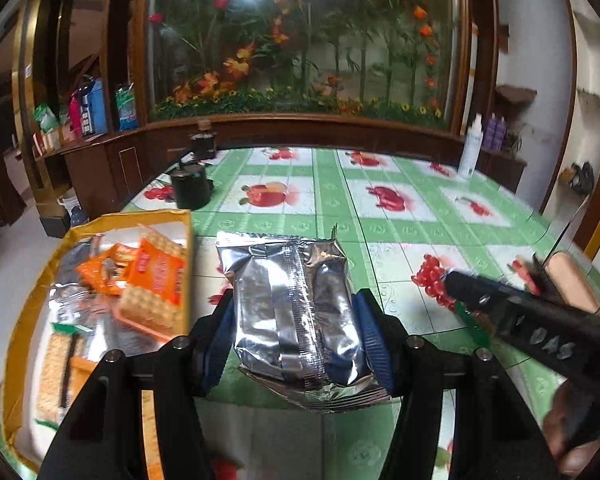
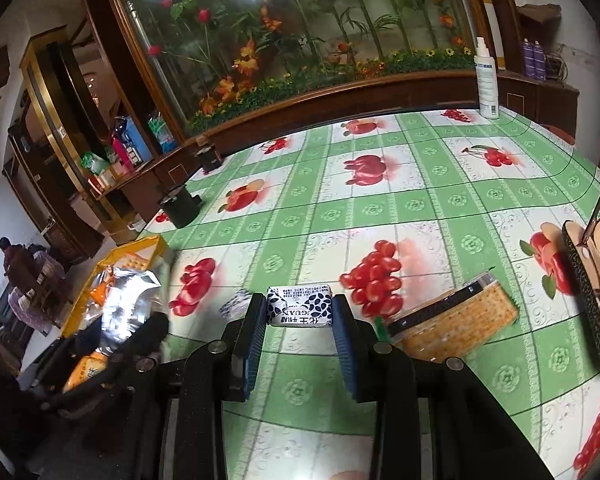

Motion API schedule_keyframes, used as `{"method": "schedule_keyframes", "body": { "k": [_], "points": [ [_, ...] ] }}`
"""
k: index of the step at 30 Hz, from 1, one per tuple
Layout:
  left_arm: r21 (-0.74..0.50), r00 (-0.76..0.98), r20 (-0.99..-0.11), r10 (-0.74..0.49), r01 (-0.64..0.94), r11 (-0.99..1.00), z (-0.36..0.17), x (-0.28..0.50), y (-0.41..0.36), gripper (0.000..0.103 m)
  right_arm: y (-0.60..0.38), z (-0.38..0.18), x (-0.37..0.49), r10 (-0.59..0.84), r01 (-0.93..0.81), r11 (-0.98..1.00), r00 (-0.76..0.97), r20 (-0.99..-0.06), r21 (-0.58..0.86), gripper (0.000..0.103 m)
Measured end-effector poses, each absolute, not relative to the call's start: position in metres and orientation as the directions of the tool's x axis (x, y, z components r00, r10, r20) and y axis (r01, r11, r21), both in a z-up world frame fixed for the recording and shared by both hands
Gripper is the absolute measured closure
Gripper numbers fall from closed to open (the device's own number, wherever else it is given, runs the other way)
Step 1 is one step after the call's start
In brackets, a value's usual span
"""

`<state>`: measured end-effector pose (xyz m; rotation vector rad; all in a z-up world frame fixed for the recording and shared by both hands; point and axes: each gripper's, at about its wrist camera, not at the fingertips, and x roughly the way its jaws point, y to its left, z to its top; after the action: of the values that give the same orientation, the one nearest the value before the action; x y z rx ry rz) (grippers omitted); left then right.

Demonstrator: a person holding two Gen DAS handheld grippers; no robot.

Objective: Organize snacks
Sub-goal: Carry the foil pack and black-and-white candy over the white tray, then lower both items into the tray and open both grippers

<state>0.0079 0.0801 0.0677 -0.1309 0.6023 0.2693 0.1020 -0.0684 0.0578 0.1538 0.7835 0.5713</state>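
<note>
- The left gripper (image 1: 296,320) has its blue ribbed pads closed against both sides of a silver foil snack pack (image 1: 292,304), which bulges between them; its crimped bottom seam hangs loose below the pads.
- The right gripper (image 2: 299,312) pinches a small white wrapped snack (image 2: 300,306) printed with dark leaf shapes. The jaws stand only as far apart as the block is wide, and whether it is lifted or resting on the cloth I cannot tell.
- Just left of the foil pack sits the yellow tray (image 1: 36,280), already holding orange wafer packets (image 1: 156,280) and a clear-wrapped cracker pack.
- On the green fruit-print tablecloth (image 2: 420,208), just right of the white snack, lies another cracker pack (image 2: 452,316), flat, clear-wrapped and pale gold, not yet sorted.
- Risk: the foil is slick, crinkly and air-filled, so it may slide out of the pads or the contents may crush if squeezed harder.
- Risk: the right gripper shows near the left in the left wrist view, so both heading for the tray could collide.
- Risk: the tray looks piled, so a dropped pack may slide off the heap or over the rim.
- An open glasses case (image 2: 588,292) lies at the table's right edge, well clear.
</note>
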Motion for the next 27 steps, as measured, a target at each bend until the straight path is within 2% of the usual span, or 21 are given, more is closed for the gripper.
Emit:
{"method": "schedule_keyframes", "body": {
  "k": [7,11,15,21,27],
  "points": [
    [-0.112,0.815,-0.542,0.206,-0.313,0.943,0.098,-0.043,0.121,0.045,-0.032,0.067,0.072,0.595,-0.517,0.791,0.529,-0.606,0.326,0.067],
    [-0.131,0.798,-0.548,0.250,-0.376,0.917,0.104,-0.066,0.162,0.045,0.001,0.072,0.042,0.648,-0.602,0.733,0.477,-0.593,0.317,0.067],
    [-0.127,0.747,-0.593,0.301,-0.456,0.881,0.097,-0.082,0.213,0.045,0.042,0.075,0.005,0.702,-0.707,0.645,0.398,-0.591,0.289,0.067],
    [-0.159,0.666,-0.699,0.259,-0.499,0.852,0.067,-0.087,0.267,0.045,0.102,0.072,-0.052,0.744,-0.839,0.497,0.281,-0.606,0.221,0.067],
    [-0.156,0.648,-0.719,0.250,-0.501,0.851,0.053,-0.089,0.277,0.045,0.141,0.056,-0.075,0.733,-0.890,0.418,0.211,-0.647,0.183,0.067]
  ]
}}
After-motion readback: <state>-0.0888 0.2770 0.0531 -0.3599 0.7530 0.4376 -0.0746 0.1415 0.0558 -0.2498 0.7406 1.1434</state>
